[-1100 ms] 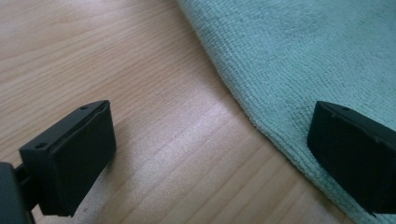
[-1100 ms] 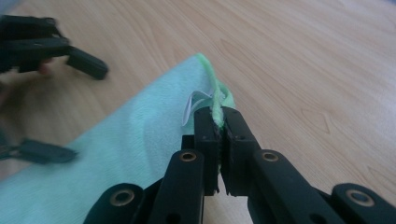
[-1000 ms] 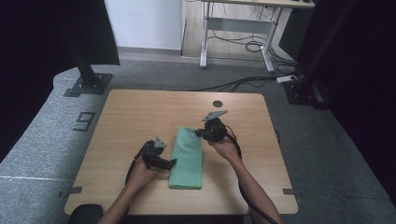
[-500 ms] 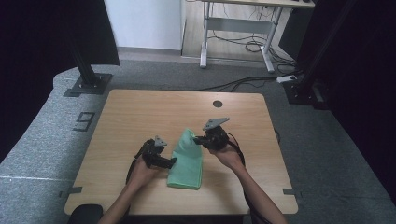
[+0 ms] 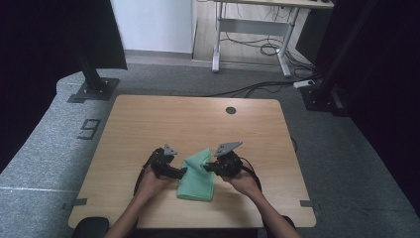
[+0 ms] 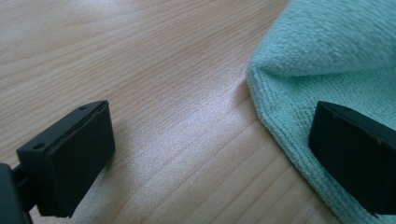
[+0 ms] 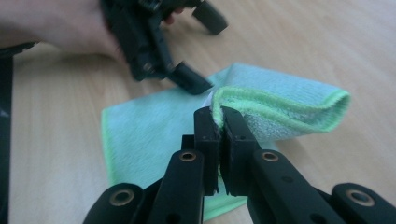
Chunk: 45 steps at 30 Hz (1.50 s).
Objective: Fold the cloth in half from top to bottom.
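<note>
**Cloth edge carried back over itself**

Since the frame a second ago, when the green microfibre cloth point(image 5: 196, 179) lay flat and long on the wooden table point(image 5: 148, 119), its far end has been lifted and drawn toward the bottom of the high view, so the cloth now covers a shorter patch at lower centre. The right gripper point(image 5: 210, 167) has moved down the frame with it; the left gripper point(image 5: 181, 172) has hardly shifted.

In the right gripper view, the right gripper point(image 7: 219, 122) has its jaws pressed together on the cloth's point(image 7: 154, 135) bright green hem, and the raised flap curls rightward in a loop above the flat layer. The left gripper point(image 7: 205, 53) sits in the upper part of that frame, one jaw touching the cloth.

In the left gripper view, the jaws stand spread wide, the right one resting over the cloth's point(image 6: 327, 56) rounded fold, the left over bare wood point(image 6: 140, 56).
</note>
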{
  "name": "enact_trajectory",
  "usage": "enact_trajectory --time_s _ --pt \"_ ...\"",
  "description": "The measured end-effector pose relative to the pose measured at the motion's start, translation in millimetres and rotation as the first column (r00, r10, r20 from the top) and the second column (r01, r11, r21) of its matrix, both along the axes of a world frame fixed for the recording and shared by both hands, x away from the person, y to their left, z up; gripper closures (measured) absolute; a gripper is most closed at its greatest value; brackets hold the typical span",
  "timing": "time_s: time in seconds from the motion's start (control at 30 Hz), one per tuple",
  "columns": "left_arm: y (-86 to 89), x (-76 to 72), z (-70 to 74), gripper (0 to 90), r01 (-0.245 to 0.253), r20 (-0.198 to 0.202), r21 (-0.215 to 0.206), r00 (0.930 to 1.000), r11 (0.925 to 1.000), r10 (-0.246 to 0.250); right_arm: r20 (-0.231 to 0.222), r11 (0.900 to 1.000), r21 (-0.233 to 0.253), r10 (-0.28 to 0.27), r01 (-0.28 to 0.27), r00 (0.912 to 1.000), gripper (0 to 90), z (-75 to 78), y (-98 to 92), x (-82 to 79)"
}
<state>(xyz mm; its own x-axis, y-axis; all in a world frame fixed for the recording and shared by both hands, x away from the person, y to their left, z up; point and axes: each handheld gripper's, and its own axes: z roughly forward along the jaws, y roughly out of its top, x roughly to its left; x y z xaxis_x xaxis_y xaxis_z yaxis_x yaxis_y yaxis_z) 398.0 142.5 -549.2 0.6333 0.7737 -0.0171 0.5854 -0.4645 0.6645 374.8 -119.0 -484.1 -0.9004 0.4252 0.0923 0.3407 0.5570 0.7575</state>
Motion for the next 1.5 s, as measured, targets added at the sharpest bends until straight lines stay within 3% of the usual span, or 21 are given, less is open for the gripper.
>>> enact_trajectory --time_s 0.43,0.77,1.03,1.2,1.33,1.43,1.5 --pt "-0.2 -0.4 -0.1 0.6 -0.005 0.001 -0.001 1.0000 1.0000 0.005 -0.047 0.998 -0.050 0.035 -0.038 0.9983 85.1 -31.7 -2.1 -27.6" --pt "0.9 -1.2 0.2 0.9 0.004 0.000 -0.005 1.0000 1.0000 -0.004 -0.040 0.993 -0.118 -0.003 -0.002 0.9992 85.1 -46.5 -1.2 -35.6" --pt "2.7 -4.1 7.7 9.5 0.053 -0.048 0.015 0.9975 0.9985 -0.052 -0.037 0.993 -0.112 -0.043 0.039 0.9984 85.8 -49.8 -0.1 -31.5" --pt "4.2 5.8 6.9 7.5 0.018 -0.042 0.037 0.9990 0.9992 -0.016 -0.033 0.992 -0.111 -0.069 0.065 0.9971 85.8 -50.2 2.2 -18.7" --pt "5.7 20.7 4.9 4.2 -0.023 -0.032 0.025 0.9992 0.9994 0.024 -0.026 0.989 -0.113 -0.095 0.092 0.9951 85.7 -50.2 3.6 -4.9" --pt "5.6 25.4 8.1 6.1 -0.007 -0.054 0.032 0.9985 0.9995 0.009 -0.037 0.989 -0.101 -0.112 0.107 0.9930 85.6 -50.8 4.0 1.4" --pt "7.9 24.0 12.2 12.7 0.016 -0.078 0.016 0.9969 0.9997 -0.014 -0.045 0.990 -0.086 -0.116 0.112 0.9922 85.4 -51.8 2.5 2.1"
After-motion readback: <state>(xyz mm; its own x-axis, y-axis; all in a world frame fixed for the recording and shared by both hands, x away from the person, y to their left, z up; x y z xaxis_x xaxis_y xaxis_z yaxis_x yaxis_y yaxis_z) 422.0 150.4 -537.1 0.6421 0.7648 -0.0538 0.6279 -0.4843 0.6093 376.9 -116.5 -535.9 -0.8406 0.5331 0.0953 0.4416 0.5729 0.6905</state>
